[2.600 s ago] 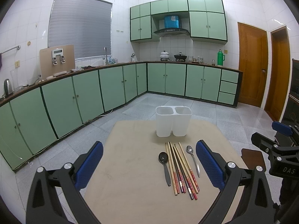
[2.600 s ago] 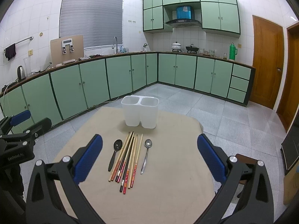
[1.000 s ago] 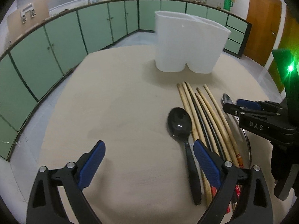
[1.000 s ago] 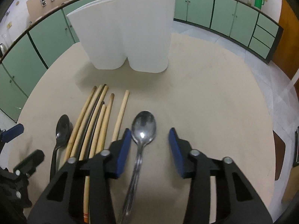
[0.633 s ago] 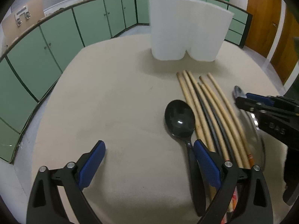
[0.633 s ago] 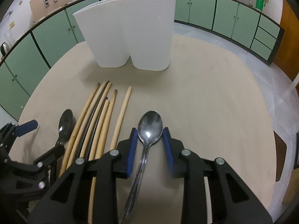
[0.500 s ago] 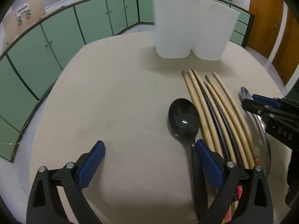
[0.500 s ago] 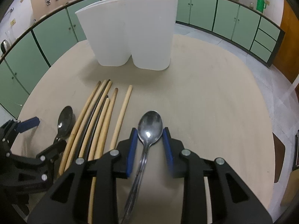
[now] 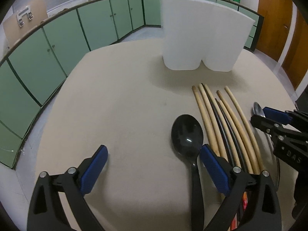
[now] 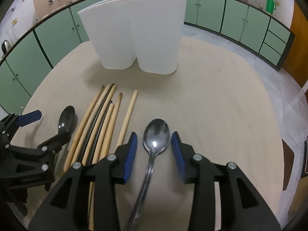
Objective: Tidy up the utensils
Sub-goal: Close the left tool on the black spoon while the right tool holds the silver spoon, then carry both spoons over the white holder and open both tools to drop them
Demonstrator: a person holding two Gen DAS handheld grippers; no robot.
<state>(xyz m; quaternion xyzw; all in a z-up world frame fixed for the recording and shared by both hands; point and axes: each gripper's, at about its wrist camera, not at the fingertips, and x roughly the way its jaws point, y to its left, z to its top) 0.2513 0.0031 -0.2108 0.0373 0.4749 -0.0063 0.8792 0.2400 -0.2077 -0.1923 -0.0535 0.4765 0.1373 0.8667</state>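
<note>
A white two-compartment holder (image 9: 202, 40) (image 10: 138, 34) stands at the far side of the beige table (image 9: 119, 104). Several chopsticks (image 9: 221, 121) (image 10: 104, 121) lie side by side. A black spoon (image 9: 187, 136) (image 10: 66, 119) lies left of them, a metal spoon (image 10: 156, 134) (image 9: 258, 110) right of them. My left gripper (image 9: 152, 165) is open low over the table, its right finger beside the black spoon's neck. My right gripper (image 10: 154, 150) stands narrowly open, its pads on either side of the metal spoon's bowl and neck with a gap on each side.
Green kitchen cabinets (image 9: 57, 44) run along the walls behind the table. A wooden door (image 9: 279, 19) is at the right. The table's edge (image 10: 283, 127) drops to a tiled floor on the right.
Both grippers came down from high above the table to the utensils. My right gripper's fingers narrowed around the metal spoon and now stand slightly wider again. My left gripper stayed wide open.
</note>
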